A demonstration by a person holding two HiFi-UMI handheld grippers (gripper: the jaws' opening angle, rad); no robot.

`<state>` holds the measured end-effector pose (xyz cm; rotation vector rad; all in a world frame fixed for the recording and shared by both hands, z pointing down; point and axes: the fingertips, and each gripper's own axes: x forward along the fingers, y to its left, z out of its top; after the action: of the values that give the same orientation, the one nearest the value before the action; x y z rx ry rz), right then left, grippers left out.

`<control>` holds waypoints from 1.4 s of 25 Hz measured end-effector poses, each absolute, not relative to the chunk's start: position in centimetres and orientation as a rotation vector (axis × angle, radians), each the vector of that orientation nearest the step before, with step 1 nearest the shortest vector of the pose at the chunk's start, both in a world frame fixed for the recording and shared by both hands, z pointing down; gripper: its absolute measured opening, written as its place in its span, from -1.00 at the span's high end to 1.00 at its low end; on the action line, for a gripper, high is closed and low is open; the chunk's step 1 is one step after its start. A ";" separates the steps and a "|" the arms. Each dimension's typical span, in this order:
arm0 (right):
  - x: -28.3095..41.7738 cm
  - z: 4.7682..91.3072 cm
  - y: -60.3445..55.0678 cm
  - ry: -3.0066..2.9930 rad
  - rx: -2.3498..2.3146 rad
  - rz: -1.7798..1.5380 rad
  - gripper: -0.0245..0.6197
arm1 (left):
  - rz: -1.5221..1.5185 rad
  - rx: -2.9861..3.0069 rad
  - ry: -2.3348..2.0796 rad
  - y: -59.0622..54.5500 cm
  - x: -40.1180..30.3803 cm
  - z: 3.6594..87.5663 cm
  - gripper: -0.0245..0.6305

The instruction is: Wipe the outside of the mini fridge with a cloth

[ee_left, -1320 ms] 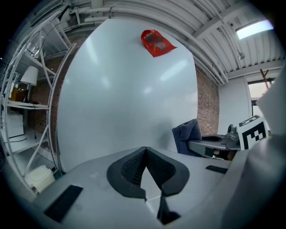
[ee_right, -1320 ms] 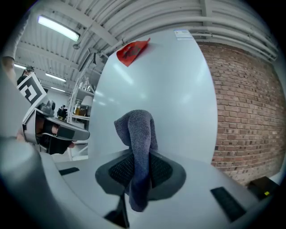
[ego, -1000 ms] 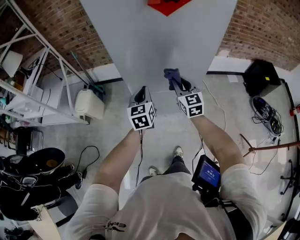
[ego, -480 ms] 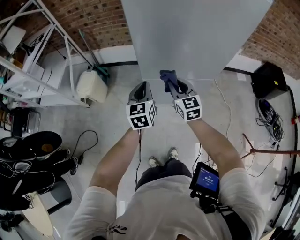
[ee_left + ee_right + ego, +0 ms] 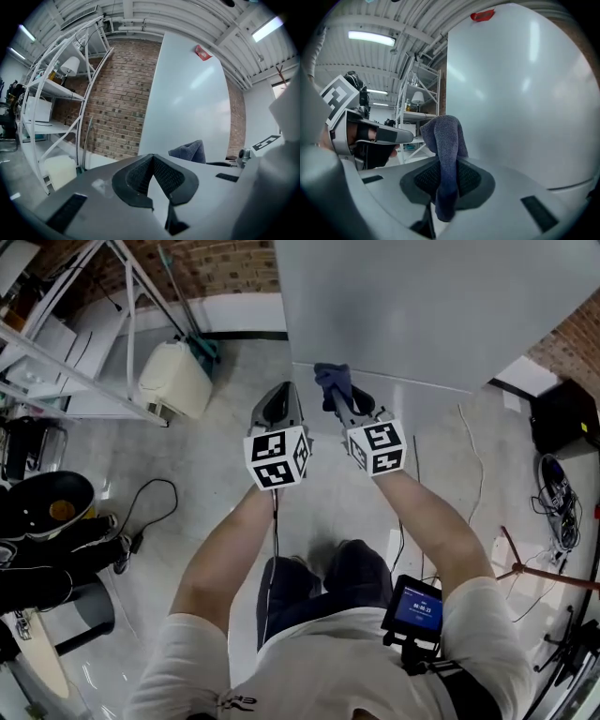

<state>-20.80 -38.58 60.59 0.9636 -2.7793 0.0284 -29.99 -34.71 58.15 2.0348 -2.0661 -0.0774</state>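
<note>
Shelving: a white metal rack (image 5: pixel 84 343) stands at the far left, with a lamp and small items on its shelves in the left gripper view.
Floor items: a cream canister (image 5: pixel 174 381) sits at the foot of the rack, near the fridge's left corner; a black cable (image 5: pixel 150 512) loops on the floor (image 5: pixel 216 474) nearer the person; a black box (image 5: pixel 562 418) and coiled cords lie at the right.
Wall: brick (image 5: pixel 117 108), behind the rack and beside the fridge.
On the person: a small device with a blue screen (image 5: pixel 418 601) hangs at the waist, right side.
Left tongs (image 5: pixel 275 409): just left of the right pair, pointing at the fridge; tips pressed together with nothing between them (image 5: pixel 153 173).
Right tongs (image 5: pixel 347 409): clamped on the cloth (image 5: pixel 446 180).
Cloth (image 5: pixel 334 382): dark blue, towel-like weave; a folded bunch stands up above the pads (image 5: pixel 445 136) and a short end hangs below; it is close to the fridge's face, contact not clear.
Mini fridge (image 5: pixel 422 306): directly ahead at the far side, standing on the floor; a plain pale grey, smooth face with soft light reflections and a small red tag (image 5: pixel 483 15) near its top.
</note>
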 end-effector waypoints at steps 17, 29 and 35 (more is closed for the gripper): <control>-27.5 73.8 -43.9 -2.930 0.988 -0.275 0.73 | -0.304 2.166 -2.207 -39.7 -33.2 72.8 0.92; -28.2 75.3 -45.3 -2.884 1.105 -0.260 0.73 | -0.330 2.204 -2.212 -38.6 -33.6 73.3 0.92; -26.1 75.3 -45.7 -2.869 1.164 -0.276 0.73 | -0.332 2.245 -2.178 -39.1 -32.3 73.4 0.92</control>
<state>-26.14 -45.70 75.25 1.1642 -2.8689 -0.2757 -32.29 -39.13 73.45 2.2453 -2.1776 -0.3320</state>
